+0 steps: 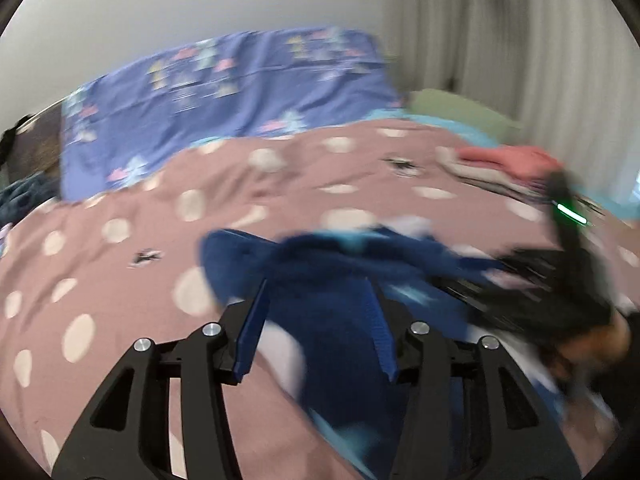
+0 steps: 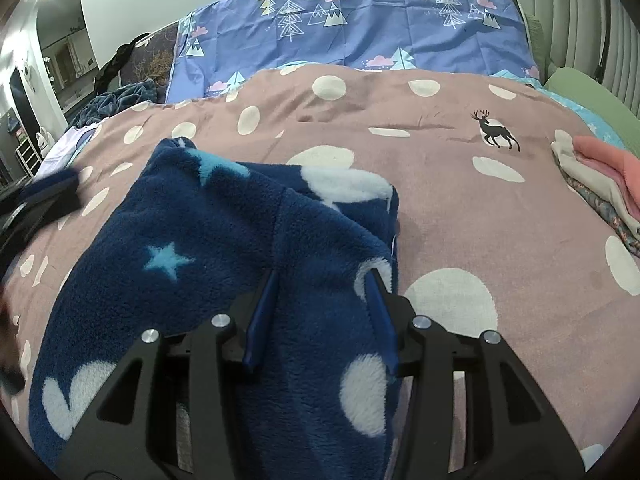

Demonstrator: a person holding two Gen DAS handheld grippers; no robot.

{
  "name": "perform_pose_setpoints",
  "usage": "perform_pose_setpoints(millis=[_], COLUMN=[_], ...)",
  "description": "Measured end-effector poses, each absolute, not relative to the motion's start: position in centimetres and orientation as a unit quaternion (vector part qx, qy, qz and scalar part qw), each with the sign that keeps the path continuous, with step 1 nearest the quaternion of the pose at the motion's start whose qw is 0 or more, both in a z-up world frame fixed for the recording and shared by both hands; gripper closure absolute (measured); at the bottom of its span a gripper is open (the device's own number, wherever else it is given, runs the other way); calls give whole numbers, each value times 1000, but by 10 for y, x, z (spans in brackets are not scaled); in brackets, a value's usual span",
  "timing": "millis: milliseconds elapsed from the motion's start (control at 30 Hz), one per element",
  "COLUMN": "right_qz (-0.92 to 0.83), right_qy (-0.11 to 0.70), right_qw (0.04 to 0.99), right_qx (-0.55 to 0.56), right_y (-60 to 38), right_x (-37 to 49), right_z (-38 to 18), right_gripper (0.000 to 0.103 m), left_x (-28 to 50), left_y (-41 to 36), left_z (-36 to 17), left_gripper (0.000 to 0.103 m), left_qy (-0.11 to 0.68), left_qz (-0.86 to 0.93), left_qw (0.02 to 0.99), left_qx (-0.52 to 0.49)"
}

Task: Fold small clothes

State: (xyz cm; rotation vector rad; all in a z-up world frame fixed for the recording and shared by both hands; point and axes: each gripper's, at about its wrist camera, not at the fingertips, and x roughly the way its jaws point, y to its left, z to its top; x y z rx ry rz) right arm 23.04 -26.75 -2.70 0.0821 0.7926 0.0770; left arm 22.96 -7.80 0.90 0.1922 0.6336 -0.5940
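Note:
A dark blue fleece garment [image 2: 200, 240] with white dots and light blue stars lies bunched on the pink dotted bedspread [image 2: 480, 220]. My right gripper [image 2: 322, 280] is shut on a thick fold of it near its right edge, and the pile covers the fingertips. The left wrist view is blurred by motion. There my left gripper [image 1: 316, 292] hangs above the same garment [image 1: 332, 360] with its jaws apart; bedspread shows beside the left finger [image 1: 256, 320]. The right gripper's black frame [image 1: 560, 280] smears across the right side. A blue finger [image 2: 52, 192] of the left gripper shows at the far left.
A stack of folded clothes [image 2: 600, 176], pink on top, sits at the bed's right side and also shows as the stack [image 1: 508, 164]. A blue pillow [image 2: 360, 20] with a tree print stands at the head. A green cushion [image 2: 592, 100] lies by the ribbed wall.

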Motion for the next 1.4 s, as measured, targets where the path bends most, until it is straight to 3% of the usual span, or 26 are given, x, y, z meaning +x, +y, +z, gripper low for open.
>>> perform_pose_setpoints(millis=[33,67,100,233,333,433,533,633,733,833,867,1133,1267,1333,1400], right_qz=[29,5,-10,10,47,129,118,99,88,90,91,100,146,121,103], right_qy=[384,382,380,372,343,296,352,331,338,332,332,407,446,449,440], right_qw=[922,924,924,921,925,938,925,938,935,932,929,849,783,785,782], right_qx=[35,30,44,112,159,128,81,32,56,114,132,322,409,409,430], right_y=[-267,-269,-274,-294,-299,-278,-259,-248,-249,-266,-274,-326,-318,-314,-316], right_x=[229,227,223,199,158,110,108,109,106,85,77,26,22,27,30], right_z=[-26,-26,-24,-11,10,23,-7,-33,-19,-8,-9,-50,-79,-82,-83], right_gripper=[49,32,28,31,56,60,61,60,58,30,25,24,20,18,15], left_x=[211,199,179,140,143,145,139,136,137,139,140,134,146,135,134], left_y=[-79,-81,-81,-85,-83,-79,-85,-93,-91,-82,-79,-82,-116,-129,-129], left_z=[5,1,-2,-17,-32,-35,-40,-48,-45,-39,-36,2,-27,-47,-44], left_gripper=[52,52,52,50,50,49,49,49,49,49,49,49,47,46,47], left_qy=[303,298,289,282,295,303,293,284,289,297,301,275,326,284,297], left_qz=[-295,-296,-306,-332,-329,-337,-328,-320,-314,-309,-309,-345,-339,-333,-321], left_qw=[900,900,898,889,887,884,887,889,891,893,893,894,871,876,878], left_qx=[106,117,127,143,135,116,142,163,157,135,125,78,144,205,193])
